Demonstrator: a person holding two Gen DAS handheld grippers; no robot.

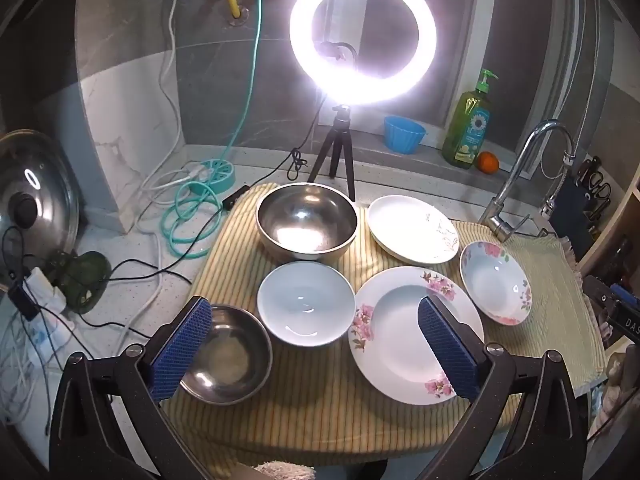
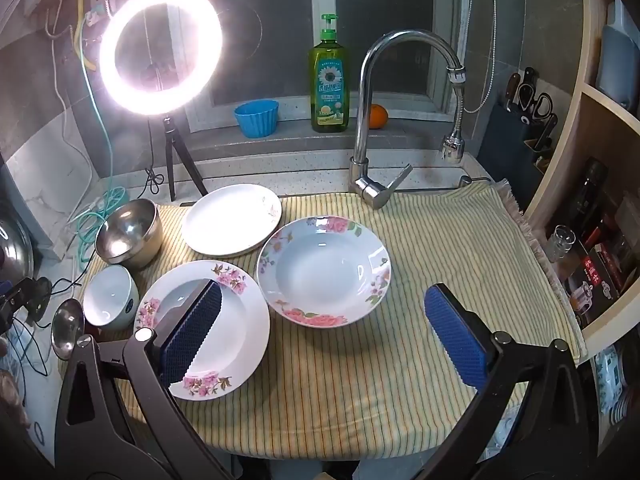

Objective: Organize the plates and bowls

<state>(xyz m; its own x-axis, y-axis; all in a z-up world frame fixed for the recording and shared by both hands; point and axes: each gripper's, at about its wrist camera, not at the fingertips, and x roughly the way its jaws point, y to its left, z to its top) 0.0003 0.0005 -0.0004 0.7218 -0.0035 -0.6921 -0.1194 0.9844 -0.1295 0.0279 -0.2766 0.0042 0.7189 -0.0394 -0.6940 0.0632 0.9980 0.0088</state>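
On a striped cloth (image 1: 320, 400) lie a large steel bowl (image 1: 306, 220), a small steel bowl (image 1: 230, 356), a white bowl (image 1: 306, 302), a plain white plate (image 1: 412, 228), a flowered flat plate (image 1: 400, 328) and a flowered deep plate (image 1: 494, 282). My left gripper (image 1: 316, 344) is open and empty, hovering above the small steel bowl and the flat plate. My right gripper (image 2: 324, 336) is open and empty above the cloth, near the deep plate (image 2: 324, 270) and the flat plate (image 2: 236, 332).
A lit ring light on a tripod (image 1: 362, 40) stands behind the dishes. A faucet (image 2: 368, 120) rises at the cloth's back edge. A soap bottle (image 2: 329, 80), blue cup (image 2: 256, 118) and orange (image 2: 378, 116) sit on the sill. Cables (image 1: 188, 216) lie left; shelves (image 2: 600, 220) stand right.
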